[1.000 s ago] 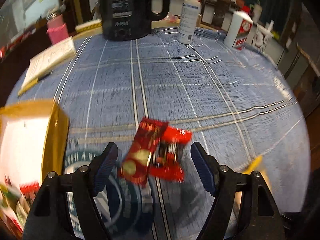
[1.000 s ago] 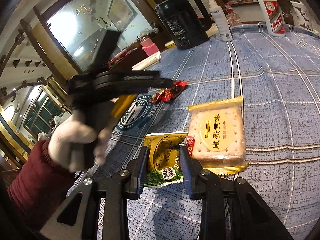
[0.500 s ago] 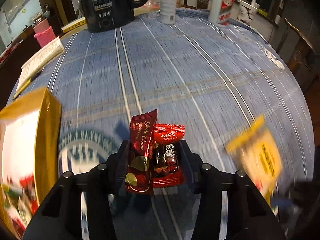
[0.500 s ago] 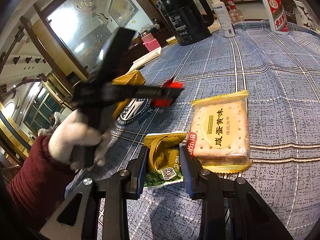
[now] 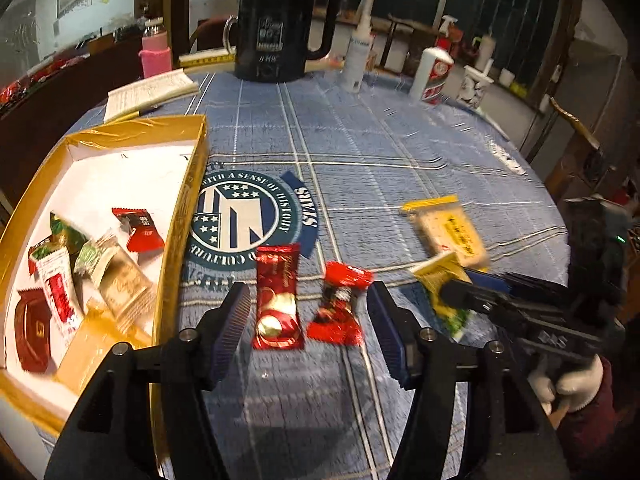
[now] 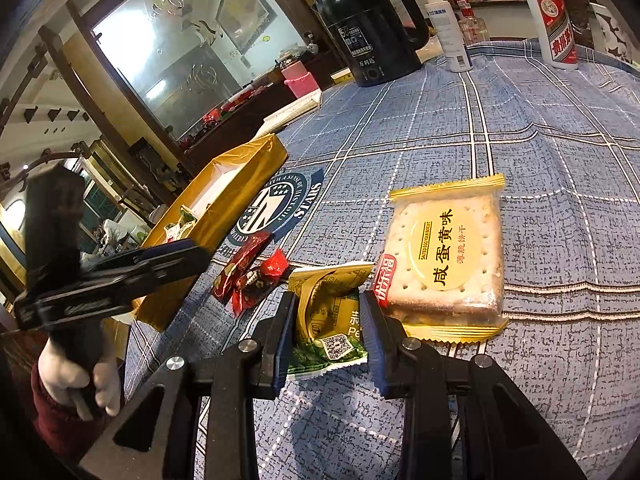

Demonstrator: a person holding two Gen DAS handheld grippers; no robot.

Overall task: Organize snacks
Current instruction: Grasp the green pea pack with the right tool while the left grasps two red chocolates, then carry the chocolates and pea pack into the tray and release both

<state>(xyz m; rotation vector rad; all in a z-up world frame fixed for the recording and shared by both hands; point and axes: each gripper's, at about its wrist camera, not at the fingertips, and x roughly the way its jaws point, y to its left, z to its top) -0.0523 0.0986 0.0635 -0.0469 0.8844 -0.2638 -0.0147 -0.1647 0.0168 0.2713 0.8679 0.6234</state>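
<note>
Two red candies lie loose on the tabletop beside the gold box, between the left tongs, whose jaws have just been opening, while the right tongs clench a green-yellow packet.

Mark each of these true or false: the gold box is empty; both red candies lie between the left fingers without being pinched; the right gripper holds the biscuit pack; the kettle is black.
1. The gold box is empty. False: several wrapped snacks lie inside.
2. The two red candies lie between the left gripper fingers, unpinched. True: its jaws have just been opening.
3. The right gripper holds the biscuit pack. False: it clamps the green-and-gold packet; the biscuit pack lies beside it.
4. The kettle is black. True.
</note>
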